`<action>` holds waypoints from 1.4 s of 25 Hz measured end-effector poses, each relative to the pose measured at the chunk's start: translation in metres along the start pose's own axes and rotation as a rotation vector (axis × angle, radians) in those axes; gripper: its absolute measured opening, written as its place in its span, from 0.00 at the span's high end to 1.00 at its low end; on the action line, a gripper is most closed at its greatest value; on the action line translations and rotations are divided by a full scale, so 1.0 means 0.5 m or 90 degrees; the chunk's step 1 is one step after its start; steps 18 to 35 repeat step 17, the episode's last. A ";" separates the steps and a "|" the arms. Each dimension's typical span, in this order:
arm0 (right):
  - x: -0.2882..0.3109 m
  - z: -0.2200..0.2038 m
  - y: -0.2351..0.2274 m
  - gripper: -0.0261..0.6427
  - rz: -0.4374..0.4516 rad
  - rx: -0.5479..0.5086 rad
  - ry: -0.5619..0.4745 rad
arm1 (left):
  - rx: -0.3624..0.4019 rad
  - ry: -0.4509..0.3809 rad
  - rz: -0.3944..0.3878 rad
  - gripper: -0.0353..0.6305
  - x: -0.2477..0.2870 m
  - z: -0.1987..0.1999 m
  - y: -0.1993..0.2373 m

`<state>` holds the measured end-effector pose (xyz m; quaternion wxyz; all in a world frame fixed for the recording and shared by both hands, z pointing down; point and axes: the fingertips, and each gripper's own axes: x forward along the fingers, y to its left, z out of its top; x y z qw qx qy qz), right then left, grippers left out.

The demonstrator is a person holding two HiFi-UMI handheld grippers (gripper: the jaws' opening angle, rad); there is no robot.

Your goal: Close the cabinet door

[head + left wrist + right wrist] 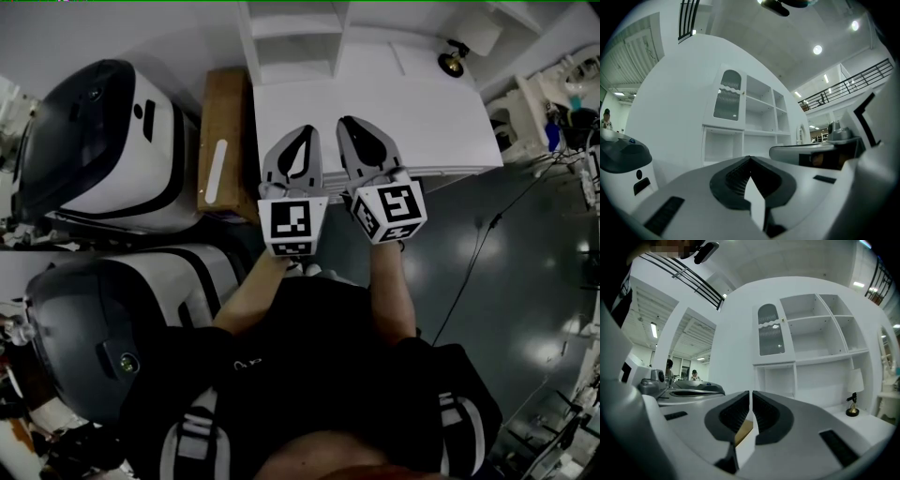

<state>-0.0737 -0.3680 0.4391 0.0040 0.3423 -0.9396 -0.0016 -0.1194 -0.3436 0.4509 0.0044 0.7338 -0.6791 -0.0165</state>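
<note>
Visible only in the gripper views, not from the head: white arched cabinet door with ribbed glass pane (769, 330), upper-left bay of tall white open-shelf cabinet (825, 361). Stands upright, long axis vertical, facing both tongs. Left tongs (750, 159) and right tongs (751, 392) clenched on nothing.

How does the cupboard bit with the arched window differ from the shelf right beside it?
The arched door covers its compartment with ribbed glass, while the shelf beside it is open-fronted. The arched door is narrower and the shelf is wider. Both are white and are parts of one cabinet.
</note>
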 end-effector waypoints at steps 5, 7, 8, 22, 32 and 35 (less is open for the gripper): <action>0.006 -0.002 0.008 0.90 0.012 -0.005 0.006 | 0.002 -0.004 -0.002 0.93 0.001 0.002 0.004; 0.009 -0.006 0.015 0.90 0.024 -0.008 0.015 | 0.006 0.000 0.004 0.93 0.001 0.000 0.012; 0.010 -0.008 0.018 0.90 0.028 -0.009 0.019 | 0.007 0.002 0.009 0.93 0.001 -0.001 0.019; 0.020 -0.007 0.029 0.90 0.038 -0.011 0.035 | 0.003 0.022 0.009 0.93 -0.007 -0.009 0.027; 0.020 -0.007 0.029 0.90 0.038 -0.011 0.035 | 0.003 0.022 0.009 0.93 -0.007 -0.009 0.027; 0.020 -0.007 0.029 0.90 0.038 -0.011 0.035 | 0.003 0.022 0.009 0.93 -0.007 -0.009 0.027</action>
